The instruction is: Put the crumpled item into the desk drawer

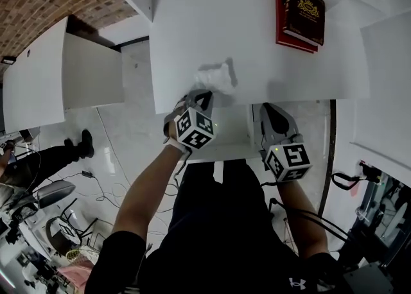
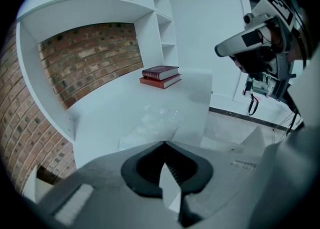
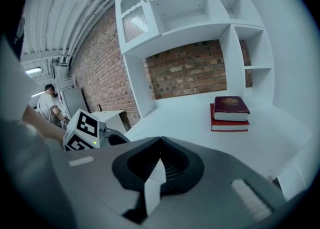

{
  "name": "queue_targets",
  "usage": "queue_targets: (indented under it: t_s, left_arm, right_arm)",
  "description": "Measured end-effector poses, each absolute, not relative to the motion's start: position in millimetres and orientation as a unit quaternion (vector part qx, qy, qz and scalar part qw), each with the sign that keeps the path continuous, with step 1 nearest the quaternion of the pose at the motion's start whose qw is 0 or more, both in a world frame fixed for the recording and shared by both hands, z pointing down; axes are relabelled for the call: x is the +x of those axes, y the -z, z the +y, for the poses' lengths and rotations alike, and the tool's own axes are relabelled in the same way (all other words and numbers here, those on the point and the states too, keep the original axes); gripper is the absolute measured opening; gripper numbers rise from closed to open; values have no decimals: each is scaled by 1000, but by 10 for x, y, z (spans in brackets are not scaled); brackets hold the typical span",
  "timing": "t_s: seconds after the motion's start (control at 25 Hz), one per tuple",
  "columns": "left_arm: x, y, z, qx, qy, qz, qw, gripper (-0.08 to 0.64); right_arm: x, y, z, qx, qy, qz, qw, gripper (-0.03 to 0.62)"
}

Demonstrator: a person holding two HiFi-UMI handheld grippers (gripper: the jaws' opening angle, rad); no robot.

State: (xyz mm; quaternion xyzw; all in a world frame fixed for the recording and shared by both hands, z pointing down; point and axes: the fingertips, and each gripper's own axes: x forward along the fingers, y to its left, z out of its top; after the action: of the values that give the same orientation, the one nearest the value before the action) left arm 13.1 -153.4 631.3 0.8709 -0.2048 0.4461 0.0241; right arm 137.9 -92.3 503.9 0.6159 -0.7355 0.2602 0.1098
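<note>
A crumpled clear plastic item lies on the white desk near its front edge. My left gripper sits at that edge just short of the item, jaws shut with nothing between them. My right gripper is further right, below the front edge, jaws shut and empty. Between the two grippers a white strip shows under the desk; I cannot tell whether it is the drawer.
Two red books are stacked at the desk's far right. White shelves and a brick wall rise behind. A second white desk stands to the left. A person stands further off.
</note>
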Motion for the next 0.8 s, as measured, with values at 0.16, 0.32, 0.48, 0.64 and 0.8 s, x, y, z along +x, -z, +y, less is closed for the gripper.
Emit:
queue_targets:
  t_s: [0.16,0.32,0.48,0.64,0.8]
  left_arm:
    - [67,-6208,-1332,876,-439,-200,22,3]
    - [-3,-6128,-1093,881,-434,-188,19,3]
    - [-31,-6078,-824,887,-431,-162,18,3]
    - [-45,-6099,-495,893,-436,-115,7,3]
    - [-75,-6241,-171,889,-453,-65,-9,3]
  right_arm:
    - [1316,-5006,-872,610,-255,-742,110,3]
    - [1270,-5001,-822,607,-253,-746,110,3]
    - [1279,-4999,-776,607,-252,-746,110,3]
    - [1309,-5002,-732,609,-252,-744,109,3]
    - [1355,-5042,-656,614,-257,-738,107,3]
